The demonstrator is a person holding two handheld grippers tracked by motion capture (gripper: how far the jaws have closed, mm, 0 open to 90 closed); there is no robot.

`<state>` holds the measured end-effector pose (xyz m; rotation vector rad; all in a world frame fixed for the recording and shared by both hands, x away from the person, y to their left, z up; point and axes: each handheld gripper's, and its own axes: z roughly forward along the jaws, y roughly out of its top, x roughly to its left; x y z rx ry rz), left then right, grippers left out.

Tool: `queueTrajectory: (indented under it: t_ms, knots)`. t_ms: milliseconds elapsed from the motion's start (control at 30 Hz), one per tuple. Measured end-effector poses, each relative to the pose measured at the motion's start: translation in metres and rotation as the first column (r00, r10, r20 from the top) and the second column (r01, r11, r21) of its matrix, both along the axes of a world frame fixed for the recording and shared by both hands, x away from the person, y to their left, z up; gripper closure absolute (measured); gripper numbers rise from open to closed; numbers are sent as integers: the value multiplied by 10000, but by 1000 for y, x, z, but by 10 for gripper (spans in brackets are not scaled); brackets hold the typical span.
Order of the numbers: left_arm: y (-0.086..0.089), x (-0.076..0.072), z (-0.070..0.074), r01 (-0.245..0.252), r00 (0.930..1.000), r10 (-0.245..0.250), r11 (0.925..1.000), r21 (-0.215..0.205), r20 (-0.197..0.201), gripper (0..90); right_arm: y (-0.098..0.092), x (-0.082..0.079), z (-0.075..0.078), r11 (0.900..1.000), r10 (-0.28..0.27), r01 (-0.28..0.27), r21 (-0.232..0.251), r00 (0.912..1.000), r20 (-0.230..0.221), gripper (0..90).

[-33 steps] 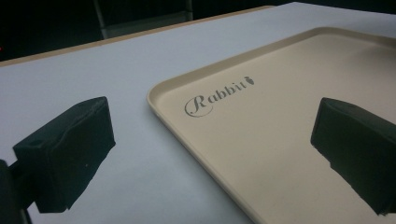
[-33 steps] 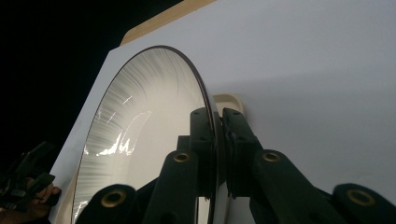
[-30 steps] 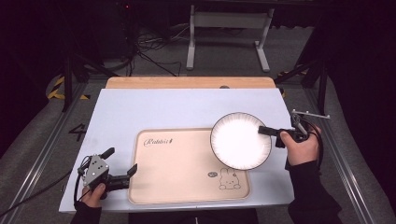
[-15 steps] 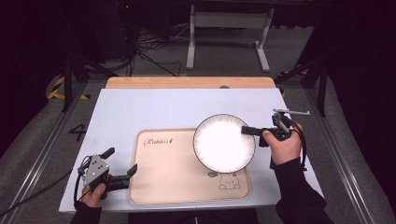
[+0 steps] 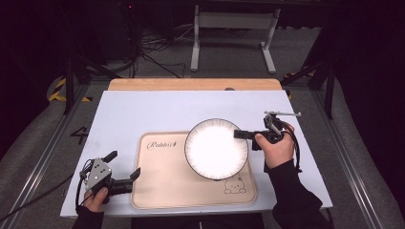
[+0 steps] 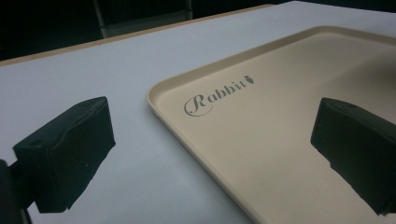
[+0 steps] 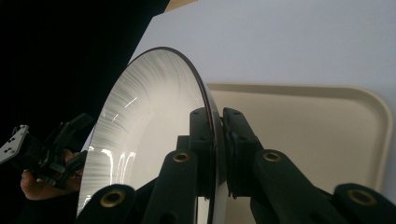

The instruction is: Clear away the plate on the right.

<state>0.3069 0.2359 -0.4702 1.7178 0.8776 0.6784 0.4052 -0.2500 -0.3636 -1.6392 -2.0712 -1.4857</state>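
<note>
Two grippers at table [image 5: 143, 109]. Right gripper [image 5: 244, 134]: jaws clamped on right rim of plate [image 5: 216, 148], pads either side of rim in right gripper view. Plate: white, dark-rimmed, over upper right part of tray [image 5: 167, 181]; touching tray or held above it, cannot tell. Left gripper [image 5: 123, 168]: jaws spread wide, nothing between, at tray's left edge near front table corner.
</note>
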Motion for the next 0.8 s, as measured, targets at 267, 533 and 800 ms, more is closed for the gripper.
queueTrajectory:
  t_ms: [267,533,800]
  knots:
    - [0,0,0,7,10000,-7,10000,28,2,2,17,3,-4,9996,262,-261,126,9996,-112,840]
    - [0,0,0,30,10000,-31,10000,48,25,2,30,5,-8,9989,441,-438,184,9989,-157,838]
    - [-1,0,0,46,10000,-46,9999,89,18,2,45,8,-16,9981,614,-611,101,9977,-291,838]
